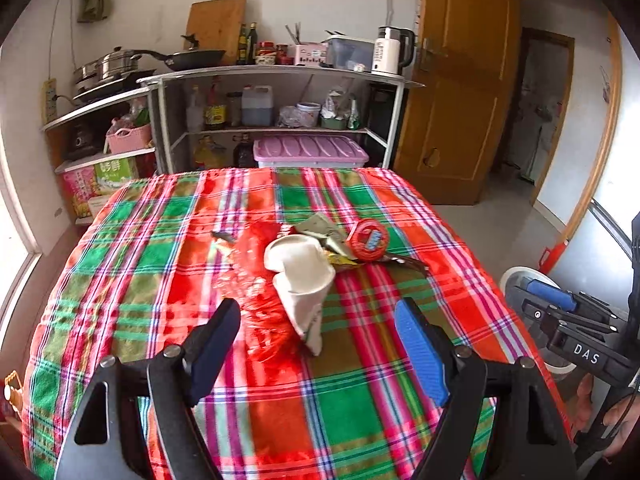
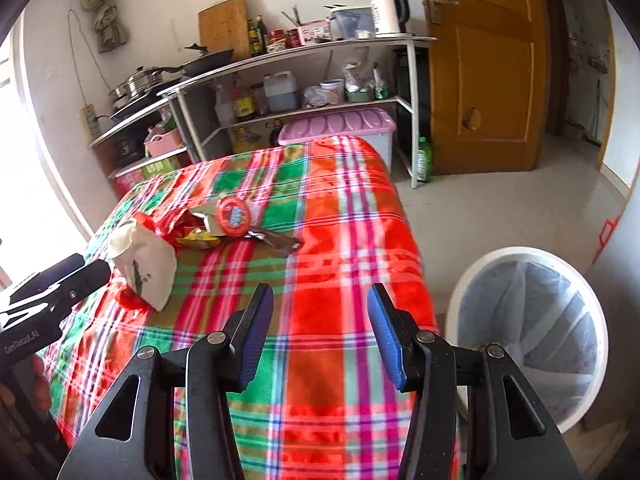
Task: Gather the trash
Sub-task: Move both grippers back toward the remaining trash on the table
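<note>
A pile of trash lies mid-table on the plaid cloth (image 1: 160, 240): a crushed white paper cup (image 1: 302, 280) (image 2: 146, 264), a red plastic bag (image 1: 260, 304), a round red lid (image 1: 367, 239) (image 2: 234, 216), a yellow wrapper (image 2: 200, 238), a silvery wrapper (image 1: 324, 228) and a dark wrapper (image 2: 276, 240). My left gripper (image 1: 320, 344) is open just in front of the cup, its fingers either side of the cup's near end. My right gripper (image 2: 320, 328) is open and empty over the table's near right part. A white trash bin (image 2: 528, 332) with a liner stands on the floor right of the table.
Metal shelves (image 1: 272, 76) with pans, bottles, a kettle and a pink-lidded box (image 1: 308, 150) stand behind the table. A wooden door (image 2: 488, 68) is at the right. A green bottle (image 2: 424, 160) stands on the floor by the shelf leg.
</note>
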Demonstrator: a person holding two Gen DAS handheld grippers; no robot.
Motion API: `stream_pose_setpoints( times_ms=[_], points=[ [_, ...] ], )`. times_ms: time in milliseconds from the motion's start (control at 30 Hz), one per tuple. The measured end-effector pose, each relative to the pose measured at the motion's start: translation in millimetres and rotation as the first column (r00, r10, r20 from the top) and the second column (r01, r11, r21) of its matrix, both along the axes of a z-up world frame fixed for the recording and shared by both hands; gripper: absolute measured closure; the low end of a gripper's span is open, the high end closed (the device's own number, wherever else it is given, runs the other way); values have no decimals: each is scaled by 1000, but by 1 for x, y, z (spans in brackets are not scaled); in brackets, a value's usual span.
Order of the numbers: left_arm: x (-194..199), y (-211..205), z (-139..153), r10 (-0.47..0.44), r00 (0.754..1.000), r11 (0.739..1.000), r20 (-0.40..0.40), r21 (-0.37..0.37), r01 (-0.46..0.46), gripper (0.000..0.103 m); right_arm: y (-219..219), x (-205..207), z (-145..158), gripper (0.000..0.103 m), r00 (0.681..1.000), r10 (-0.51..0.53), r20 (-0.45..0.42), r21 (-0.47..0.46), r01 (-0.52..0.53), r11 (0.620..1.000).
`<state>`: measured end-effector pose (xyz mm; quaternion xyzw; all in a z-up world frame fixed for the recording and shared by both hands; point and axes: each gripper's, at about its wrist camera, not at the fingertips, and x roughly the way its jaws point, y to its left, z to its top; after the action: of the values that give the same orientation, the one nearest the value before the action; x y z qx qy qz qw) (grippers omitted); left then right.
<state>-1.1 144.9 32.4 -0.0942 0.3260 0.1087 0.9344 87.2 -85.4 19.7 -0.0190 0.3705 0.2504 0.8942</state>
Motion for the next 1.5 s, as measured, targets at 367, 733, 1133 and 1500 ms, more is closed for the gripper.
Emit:
stream_pose_setpoints(
  times_ms=[367, 733, 1133, 1500],
  points=[
    [-28, 63, -19, 165, 985, 986, -41, -11, -166, 22, 114, -14, 8, 53, 973, 231, 29, 2, -231, 973],
    [-23, 80, -31, 163, 985, 985, -60, -50, -166, 22, 178, -16, 7, 53, 936, 349, 44, -36, -348, 937],
    [-14, 78, -32, 138, 988, 988, -66, -57, -142, 22, 126, 21, -1, 53, 987, 157, 17, -70, -155, 985],
    [-13, 84, -35, 143, 987, 987, -73, -57, -148, 22, 126, 25, -1, 53, 990, 138, 43, -115, -132, 985]
  ],
)
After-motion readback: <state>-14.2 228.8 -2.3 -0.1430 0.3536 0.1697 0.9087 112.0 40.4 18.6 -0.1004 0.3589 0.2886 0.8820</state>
